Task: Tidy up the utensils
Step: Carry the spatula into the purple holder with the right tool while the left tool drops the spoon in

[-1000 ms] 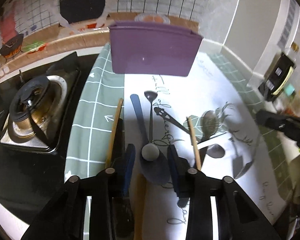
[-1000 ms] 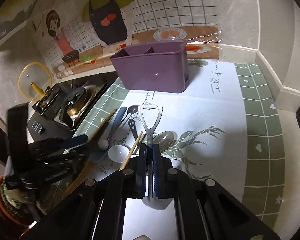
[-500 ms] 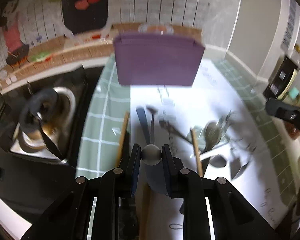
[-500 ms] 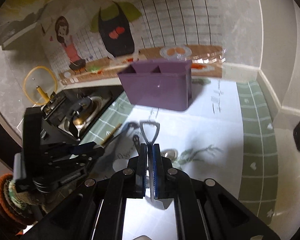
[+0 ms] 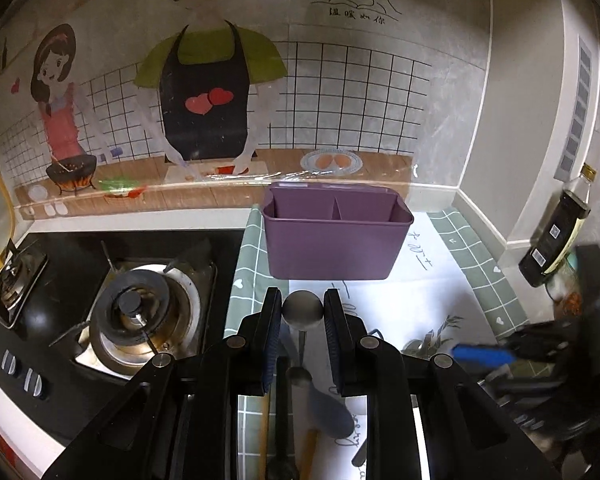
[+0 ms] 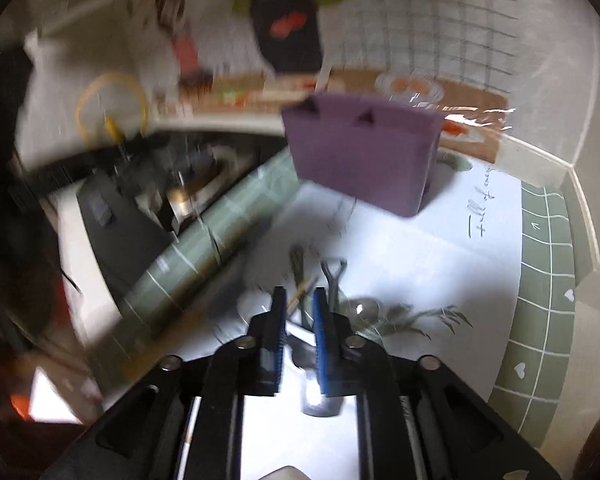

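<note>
My left gripper (image 5: 302, 297) is shut on the round head of a metal utensil (image 5: 302, 313), held up in the air with its thin stem hanging down. The purple caddy (image 5: 332, 248) stands just beyond it, its compartments showing nothing inside. Several utensils (image 5: 324, 412) lie on the mat below. In the blurred right wrist view my right gripper (image 6: 299, 300) hangs low over the mat and its jaws are opening, the pads pressing on nothing. A metal tool with a loop handle (image 6: 334, 274) lies on the mat just past the right finger, beside a chopstick (image 6: 302, 294) and a spoon (image 6: 360, 308).
A gas stove (image 5: 136, 312) fills the left of the counter. A dark bottle (image 5: 556, 236) stands against the right wall. The green checked mat (image 5: 248, 264) lies under the caddy. My right gripper's blue pad (image 5: 480, 354) shows at the left wrist view's right edge.
The left gripper closed on the utensil's round head and rose with it. The right gripper's jaws parted and let go of the loop-handled tool, and it rolled and shifted sideways.
</note>
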A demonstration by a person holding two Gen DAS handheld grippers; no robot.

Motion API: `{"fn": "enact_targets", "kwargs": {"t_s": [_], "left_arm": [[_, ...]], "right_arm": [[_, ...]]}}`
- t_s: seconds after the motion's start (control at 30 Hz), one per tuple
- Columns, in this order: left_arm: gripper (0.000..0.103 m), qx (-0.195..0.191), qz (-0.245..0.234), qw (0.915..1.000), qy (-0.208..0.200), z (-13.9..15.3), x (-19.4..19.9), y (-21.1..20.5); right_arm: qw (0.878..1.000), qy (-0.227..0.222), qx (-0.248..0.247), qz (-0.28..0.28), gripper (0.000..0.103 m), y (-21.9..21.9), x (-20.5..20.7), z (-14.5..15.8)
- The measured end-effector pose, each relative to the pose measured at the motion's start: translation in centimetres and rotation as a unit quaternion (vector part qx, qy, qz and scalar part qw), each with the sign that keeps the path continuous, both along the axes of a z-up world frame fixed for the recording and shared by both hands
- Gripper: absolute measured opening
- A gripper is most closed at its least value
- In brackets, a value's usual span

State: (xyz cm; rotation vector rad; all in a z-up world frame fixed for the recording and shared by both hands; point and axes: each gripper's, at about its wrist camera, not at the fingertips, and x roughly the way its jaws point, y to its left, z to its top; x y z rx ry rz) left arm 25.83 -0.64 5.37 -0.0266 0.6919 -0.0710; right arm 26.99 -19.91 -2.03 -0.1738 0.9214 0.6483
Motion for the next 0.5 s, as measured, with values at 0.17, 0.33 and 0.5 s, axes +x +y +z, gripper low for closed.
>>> {"fn": "enact_targets", "kwargs": {"t_s": [0.17, 0.33, 0.5], "left_arm": [[0.022, -0.018, 0.005, 0.9998, 0.002, 0.0, -0.6, 1.0], [0.022, -0.058, 0.004, 0.9982, 0.015, 0.0, -1.1, 2.8], [0.022, -0.075, 0.008, 0.9970, 0.014, 0.2, -1.4, 3.8]], "right_arm": [[0.999, 0.009, -0.040, 0.028, 0.016, 1.9, 1.6, -2.7], [0.996, 0.027, -0.080, -0.001, 0.016, 3.3, 4.3, -5.6], [0.996, 0.056, -0.075, -0.005, 0.016, 3.1, 5.2, -7.0]]}}
